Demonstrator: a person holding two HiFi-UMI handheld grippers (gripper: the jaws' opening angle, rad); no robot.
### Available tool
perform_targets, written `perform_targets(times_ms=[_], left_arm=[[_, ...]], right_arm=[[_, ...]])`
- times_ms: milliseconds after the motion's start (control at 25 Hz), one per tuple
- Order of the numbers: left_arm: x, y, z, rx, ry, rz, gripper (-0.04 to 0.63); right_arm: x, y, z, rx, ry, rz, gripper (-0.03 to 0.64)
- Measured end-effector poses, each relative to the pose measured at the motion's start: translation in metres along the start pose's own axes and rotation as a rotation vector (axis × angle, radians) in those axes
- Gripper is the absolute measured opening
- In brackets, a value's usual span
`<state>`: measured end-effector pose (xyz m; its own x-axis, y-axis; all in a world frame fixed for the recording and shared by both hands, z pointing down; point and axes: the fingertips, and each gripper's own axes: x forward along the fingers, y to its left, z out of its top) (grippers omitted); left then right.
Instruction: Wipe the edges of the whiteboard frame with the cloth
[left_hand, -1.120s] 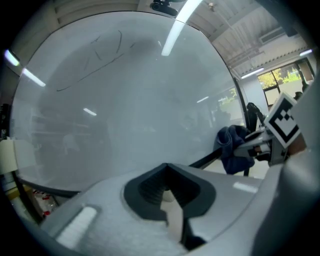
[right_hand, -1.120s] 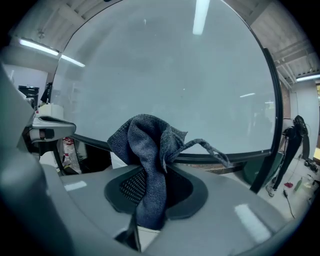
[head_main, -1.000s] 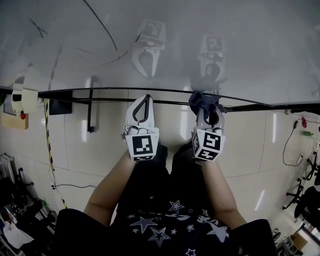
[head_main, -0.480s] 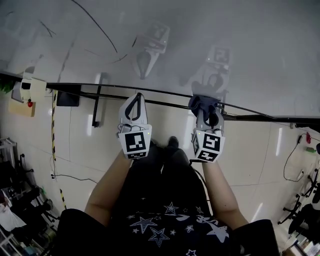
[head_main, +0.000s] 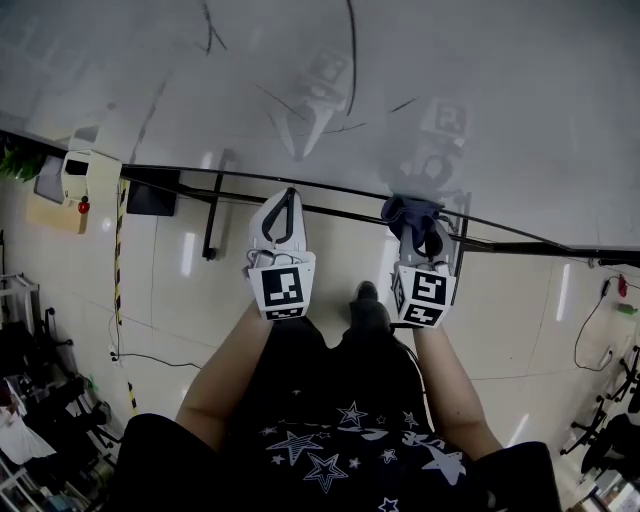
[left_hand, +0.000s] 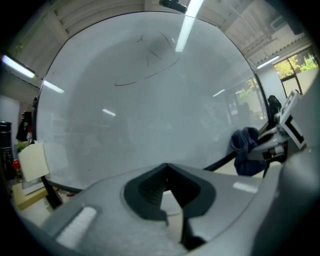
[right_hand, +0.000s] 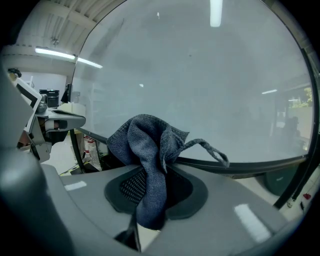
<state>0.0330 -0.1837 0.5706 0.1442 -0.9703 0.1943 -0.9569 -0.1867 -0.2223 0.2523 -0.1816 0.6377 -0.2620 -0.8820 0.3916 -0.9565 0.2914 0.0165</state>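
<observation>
The whiteboard (head_main: 500, 90) fills the top of the head view, and its black lower frame edge (head_main: 340, 190) slants across the middle. My right gripper (head_main: 424, 228) is shut on a bunched blue-grey cloth (head_main: 409, 211), which is at the frame edge. In the right gripper view the cloth (right_hand: 148, 150) bulges out of the jaws just in front of the frame (right_hand: 245, 166). My left gripper (head_main: 290, 194) is shut and empty, its tips close to the same frame edge, left of the cloth. The left gripper view shows the cloth (left_hand: 245, 149) at the right.
Dark marker lines (head_main: 351, 50) cross the board. A white box with a red button (head_main: 82, 177) hangs at the left, beside a black stand post (head_main: 212, 218). Yellow-black striped tape (head_main: 119, 290) and cables lie on the tiled floor. A person's foot (head_main: 367, 310) stands below the grippers.
The head view has swung, so the frame edge slants more and other marker lines show. Both grippers stay at the frame edge, and the right one still holds the cloth.
</observation>
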Motion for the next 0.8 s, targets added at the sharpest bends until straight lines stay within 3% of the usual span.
perform_targets(times_ms=[800], left_arm=[[-0.015,0.181,-0.049,-0.051,0.000,-0.037,0.005]], right_arm=[[0.066,0.166,0.019,-0.001,0.063,-0.050,0.080]])
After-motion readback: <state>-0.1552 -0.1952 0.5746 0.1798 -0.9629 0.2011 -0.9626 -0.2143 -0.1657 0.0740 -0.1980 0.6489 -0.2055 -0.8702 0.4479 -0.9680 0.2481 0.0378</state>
